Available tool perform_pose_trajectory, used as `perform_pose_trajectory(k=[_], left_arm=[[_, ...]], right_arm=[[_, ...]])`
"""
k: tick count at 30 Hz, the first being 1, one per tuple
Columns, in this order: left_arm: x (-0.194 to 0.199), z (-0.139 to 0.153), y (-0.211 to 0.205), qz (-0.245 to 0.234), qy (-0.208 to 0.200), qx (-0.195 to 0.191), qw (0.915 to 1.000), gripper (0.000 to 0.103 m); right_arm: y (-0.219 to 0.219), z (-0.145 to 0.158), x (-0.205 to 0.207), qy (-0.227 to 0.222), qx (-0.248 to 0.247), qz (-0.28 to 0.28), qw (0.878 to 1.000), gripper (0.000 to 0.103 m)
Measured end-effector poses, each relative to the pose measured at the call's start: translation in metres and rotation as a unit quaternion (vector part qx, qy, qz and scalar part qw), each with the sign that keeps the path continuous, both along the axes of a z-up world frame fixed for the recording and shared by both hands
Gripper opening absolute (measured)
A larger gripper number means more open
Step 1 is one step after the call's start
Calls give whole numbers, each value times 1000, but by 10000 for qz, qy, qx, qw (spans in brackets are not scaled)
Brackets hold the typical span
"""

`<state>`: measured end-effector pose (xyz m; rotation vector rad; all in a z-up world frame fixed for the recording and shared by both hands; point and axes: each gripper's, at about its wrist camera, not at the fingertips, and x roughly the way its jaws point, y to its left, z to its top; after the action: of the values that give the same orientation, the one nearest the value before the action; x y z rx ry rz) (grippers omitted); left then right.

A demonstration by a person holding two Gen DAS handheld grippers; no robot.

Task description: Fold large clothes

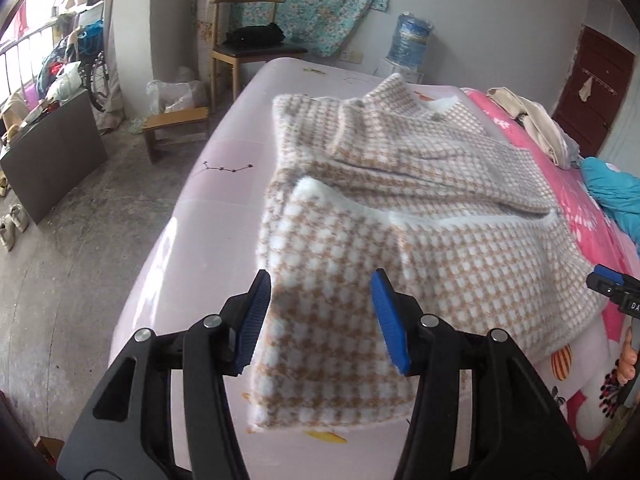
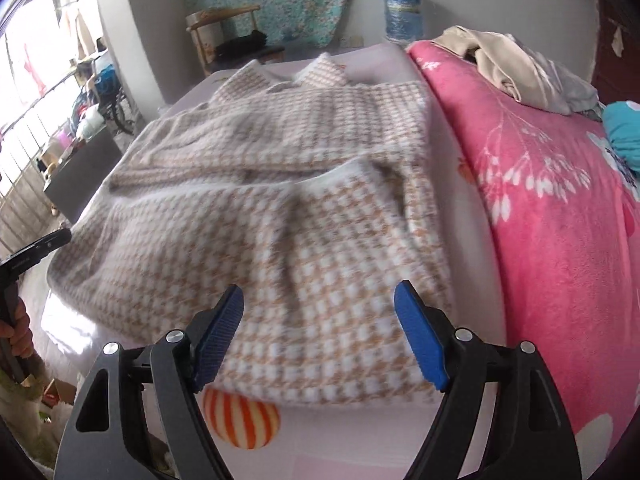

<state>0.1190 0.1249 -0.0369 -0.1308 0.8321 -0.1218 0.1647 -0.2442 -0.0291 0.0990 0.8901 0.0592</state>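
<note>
Nearest the left wrist camera, the left gripper [image 1: 322, 312] hung with its blue fingers [image 1: 256, 316] spread wide, released, straddling the near left corner of the checked coat [image 1: 420, 216] without pinching it. The right gripper [image 2: 320, 332] was likewise released, its fingers [image 2: 420, 340] parted above the coat's near right corner; the cloth there looked blurred, so whether a pad brushed the fabric could not be judged.

The coat, a fluffy tan-and-white houndstooth garment, lay flat on the pale lilac sheet [image 1: 224, 200] of the bed. Its near hem sat just inside the bed's near edge, and a sleeve [image 1: 460, 176] was folded across the body. Just before the hem, an orange-and-white striped ball motif [image 2: 240, 420] showed on the sheet, partly under the coat's edge.

To the coat's right, a pink flowered blanket [image 2: 540, 184] ran alongside it, touching its side. Farther along the blanket lay a heap of beige clothes [image 2: 516, 64] and a teal cloth [image 2: 624, 128].

Beyond the coat's collar [image 2: 324, 72], past the far end of the bed, stood a wooden chair [image 1: 248, 44] with a black bag on its seat, a low wooden stool [image 1: 176, 128] to its left, and a blue water bottle [image 1: 412, 40] against the wall.
</note>
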Motion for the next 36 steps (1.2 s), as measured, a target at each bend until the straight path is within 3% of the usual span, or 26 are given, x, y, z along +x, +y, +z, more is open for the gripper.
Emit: perform_pose_trajectory(k=[4, 9, 13, 18, 32, 36], left_arm=[[17, -1, 5, 118, 37, 11, 9999, 50], [44, -9, -8, 133, 227, 394, 9989, 47], [57, -20, -13, 160, 379, 613, 9973, 32], [59, -23, -15, 182, 304, 765, 9964, 22], [57, -24, -15, 159, 194, 728, 9970, 20], [57, -25, -15, 179, 158, 680, 9974, 20]], right_arm=[[-24, -4, 15, 28, 178, -188, 9997, 76], [-35, -12, 34, 114, 260, -279, 9992, 75], [-35, -19, 45, 197, 97, -260, 9994, 60], [-37, -21, 47, 272, -74, -318, 9991, 46], [-18, -4, 62, -52, -12, 161, 9999, 46], [-16, -18, 76, 233, -122, 159, 9995, 46]])
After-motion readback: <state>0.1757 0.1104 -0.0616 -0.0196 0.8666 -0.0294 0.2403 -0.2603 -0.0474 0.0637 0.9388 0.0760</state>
